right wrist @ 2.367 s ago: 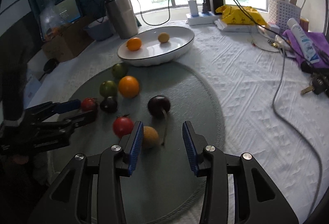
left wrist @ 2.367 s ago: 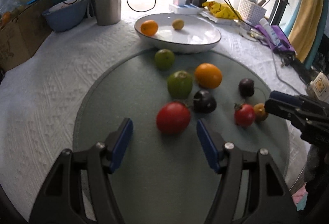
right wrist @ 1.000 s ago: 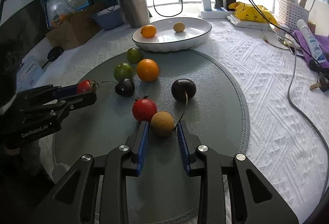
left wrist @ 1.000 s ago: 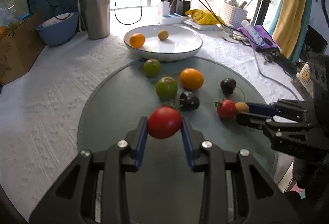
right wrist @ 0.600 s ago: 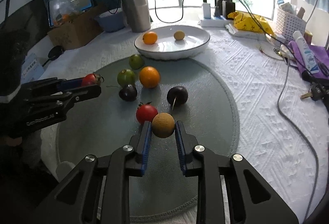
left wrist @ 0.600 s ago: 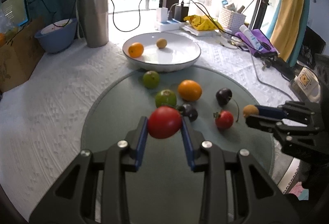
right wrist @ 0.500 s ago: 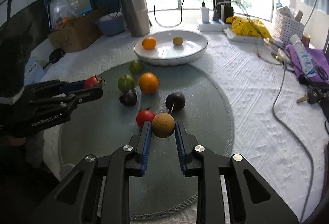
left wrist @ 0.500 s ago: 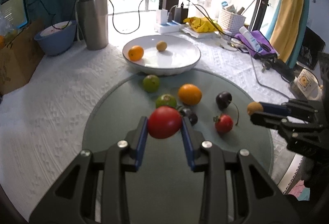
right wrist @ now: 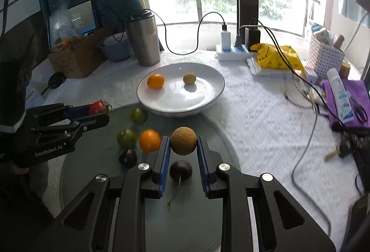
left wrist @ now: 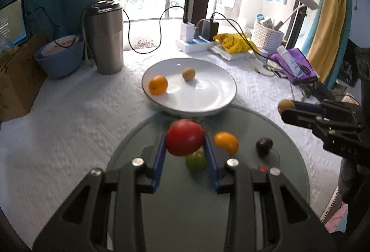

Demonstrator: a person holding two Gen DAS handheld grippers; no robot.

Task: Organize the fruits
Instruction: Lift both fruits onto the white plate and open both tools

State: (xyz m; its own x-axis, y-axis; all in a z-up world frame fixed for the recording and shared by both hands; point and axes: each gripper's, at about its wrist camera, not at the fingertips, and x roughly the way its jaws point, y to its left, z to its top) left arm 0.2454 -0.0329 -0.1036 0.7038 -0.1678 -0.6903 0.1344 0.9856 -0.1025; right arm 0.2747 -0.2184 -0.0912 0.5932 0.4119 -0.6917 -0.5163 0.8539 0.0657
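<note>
Lifted both picks off the round grey-green mat (left wrist: 289, 159) since the earlier frames and carried them up and toward the white plate (left wrist: 208, 108).

Held the left hand-held gripper (left wrist: 185, 147) clamped on the red tomato (left wrist: 185, 140), pads pressed on both of its sides, in the air over the far edge of the mat and just short of the plate's near rim. Held it there and had not set it down.

Counted two fruits already in the plate: a small orange (left wrist: 158, 85) at its left and a small tan fruit (left wrist: 188, 73) toward the back, well apart from each other.

Saw plenty left on the mat: two green fruits (right wrist: 138, 115) (right wrist: 126, 137), a large orange (right wrist: 149, 140), a dark round fruit (right wrist: 127, 156), a dark stemmed fruit (right wrist: 181, 168) under the right jaws, and a sliver of a small red tomato (left wrist: 262, 168) mostly hidden behind the left gripper's frame.

Held the right hand-held gripper (right wrist: 183, 152) closed on a round tan-brown fruit (right wrist: 183, 141), likewise aloft above the mat and pointed at the plate, not yet over it.

Judged the job well under half done: two fruits placed, two in transit, roughly six waiting. Judged the step in hand to be the carry, with both releases into the plate outstanding.
</note>
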